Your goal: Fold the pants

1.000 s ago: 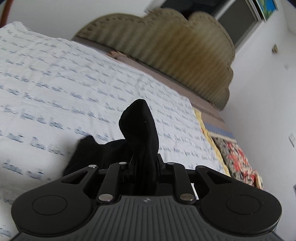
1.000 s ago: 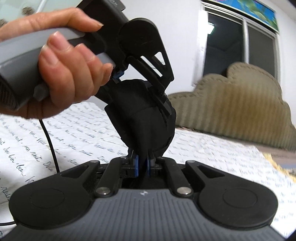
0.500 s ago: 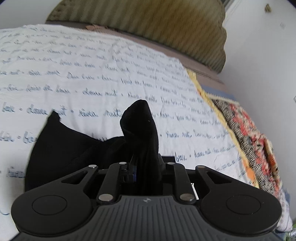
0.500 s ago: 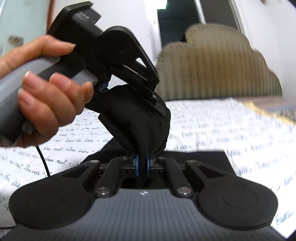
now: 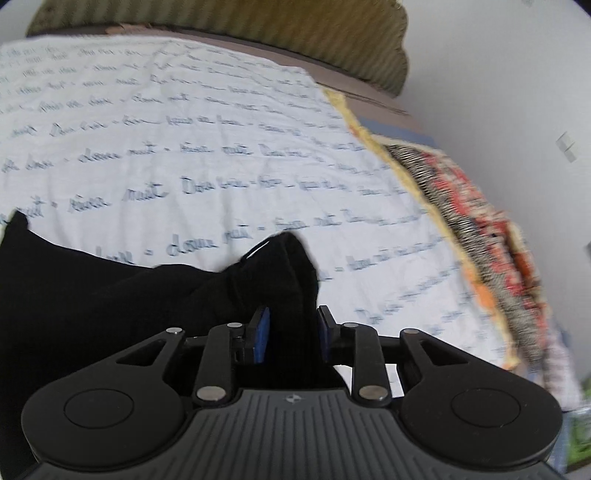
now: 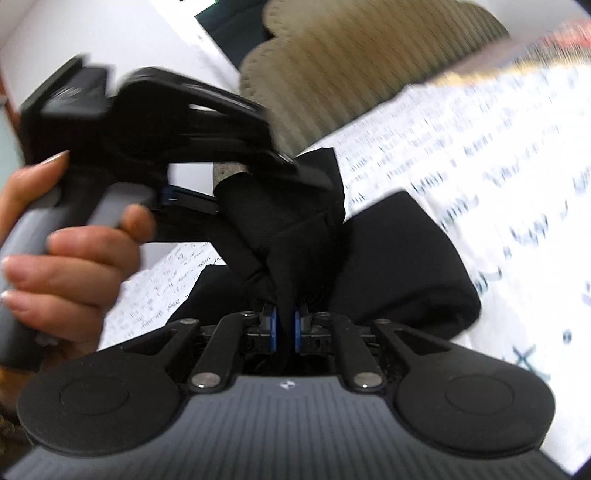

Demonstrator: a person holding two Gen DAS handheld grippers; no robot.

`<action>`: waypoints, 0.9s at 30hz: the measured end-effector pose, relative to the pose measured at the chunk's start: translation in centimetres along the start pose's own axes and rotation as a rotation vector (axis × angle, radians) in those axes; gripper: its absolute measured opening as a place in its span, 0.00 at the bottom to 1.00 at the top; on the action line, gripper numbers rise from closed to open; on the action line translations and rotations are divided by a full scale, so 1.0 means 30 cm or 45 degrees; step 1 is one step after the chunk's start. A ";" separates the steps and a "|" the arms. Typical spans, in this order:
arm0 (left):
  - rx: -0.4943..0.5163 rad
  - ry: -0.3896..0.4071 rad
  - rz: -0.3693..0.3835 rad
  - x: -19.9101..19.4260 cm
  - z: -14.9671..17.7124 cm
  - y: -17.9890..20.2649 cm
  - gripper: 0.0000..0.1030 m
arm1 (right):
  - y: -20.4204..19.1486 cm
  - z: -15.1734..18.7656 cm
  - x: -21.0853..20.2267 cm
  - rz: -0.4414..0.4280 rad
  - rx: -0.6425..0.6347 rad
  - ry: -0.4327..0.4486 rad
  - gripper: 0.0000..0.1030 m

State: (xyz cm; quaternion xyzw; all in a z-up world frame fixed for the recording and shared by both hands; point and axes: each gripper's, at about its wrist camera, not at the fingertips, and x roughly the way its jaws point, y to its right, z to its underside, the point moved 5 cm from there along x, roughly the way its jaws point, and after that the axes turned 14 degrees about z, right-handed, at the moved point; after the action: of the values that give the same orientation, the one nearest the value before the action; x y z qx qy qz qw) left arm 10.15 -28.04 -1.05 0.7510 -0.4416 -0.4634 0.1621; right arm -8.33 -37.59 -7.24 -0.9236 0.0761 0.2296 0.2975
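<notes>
The black pants [image 5: 110,295] lie bunched on the white bed cover with blue script. In the left wrist view my left gripper [image 5: 290,332] has its blue pads spread apart, with a fold of the pants loose between them. In the right wrist view my right gripper [image 6: 285,325] is shut on a pinch of the pants [image 6: 399,266], whose folded bulk lies to the right. The left gripper [image 6: 291,162] shows there too, held by a hand, touching the raised cloth.
The white bed cover [image 5: 184,129] spans the bed. A tan ribbed headboard [image 5: 258,33] stands at the far end. A patterned red and black quilt [image 5: 480,221] lies along the right edge by a white wall [image 5: 517,92].
My left gripper's jaws have opened from a tight hold on the cloth. Both grippers have come down toward the bed, and more of the pants now rests on the cover.
</notes>
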 end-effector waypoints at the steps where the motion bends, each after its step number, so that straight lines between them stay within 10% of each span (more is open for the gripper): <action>1: -0.009 0.013 0.016 -0.014 -0.004 0.001 0.26 | 0.017 0.003 0.004 -0.006 0.042 -0.018 0.10; 14: 0.044 0.149 -0.285 -0.297 0.078 -0.196 0.27 | 0.118 0.008 0.011 -0.070 0.303 -0.122 0.26; 20: 0.103 0.202 -0.445 -0.376 0.168 -0.279 0.27 | 0.151 -0.051 -0.152 0.080 0.132 0.032 0.33; 27: 0.254 0.071 -0.421 -0.282 0.270 -0.229 0.27 | 0.111 -0.144 -0.137 0.127 -0.042 0.123 0.42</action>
State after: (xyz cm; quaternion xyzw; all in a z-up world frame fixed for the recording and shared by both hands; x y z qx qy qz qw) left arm 5.35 -15.99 -5.07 0.8382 -0.3512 -0.4168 0.0207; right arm -11.25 -42.82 -3.92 -0.9334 0.1324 0.2007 0.2664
